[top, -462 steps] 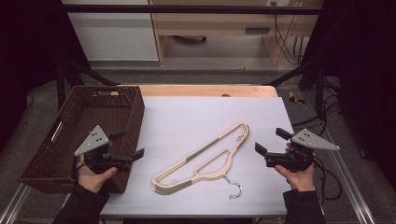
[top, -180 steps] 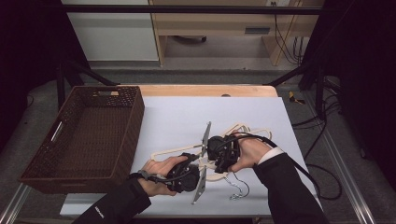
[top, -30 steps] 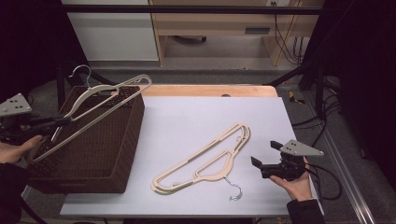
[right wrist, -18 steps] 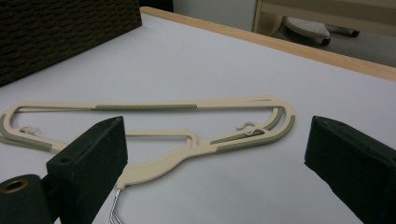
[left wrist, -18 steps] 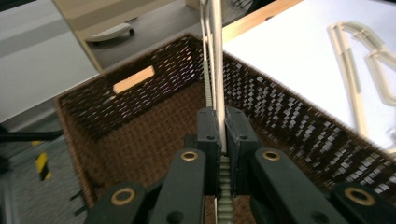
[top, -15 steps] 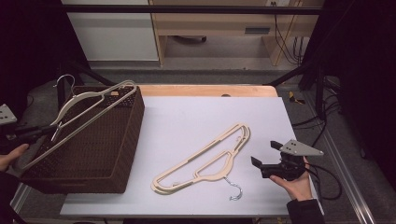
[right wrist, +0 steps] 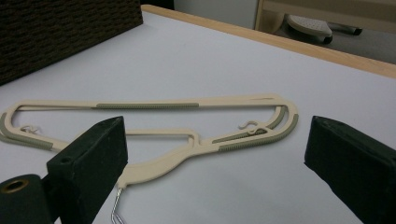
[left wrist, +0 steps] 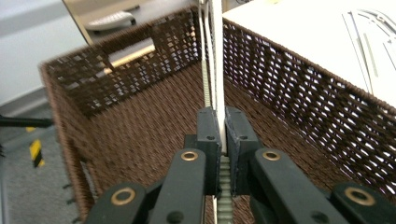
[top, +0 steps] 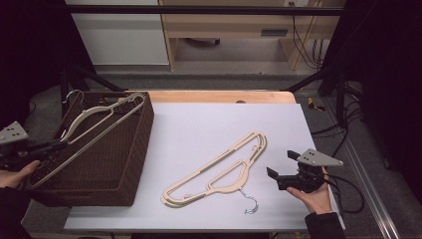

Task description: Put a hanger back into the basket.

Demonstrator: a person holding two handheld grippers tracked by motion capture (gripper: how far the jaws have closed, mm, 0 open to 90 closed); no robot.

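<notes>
My left gripper (top: 50, 146) sits at the far left edge of the table in the high view, clenched on a cream hanger (top: 94, 127). In the left gripper view, its two black jaws pinch the hanger's thin bar (left wrist: 217, 70) edge-on, and the bar runs straight away from the claw toward the far wall of the brown woven basket (left wrist: 116, 126). From above, the held hanger slants across the open top of the basket (top: 142, 144), its metal hook (top: 74, 94) near the basket's far left corner.

My right gripper (top: 283, 167) rests low at the right side of the white table (top: 209, 119), jaws spread wide and gripping nothing. More cream hangers (top: 219, 167) lie flat and stacked on the table just to its left, not touching it. In the right gripper view, that stack (right wrist: 187, 135) lies on the table beyond the two open jaws.
</notes>
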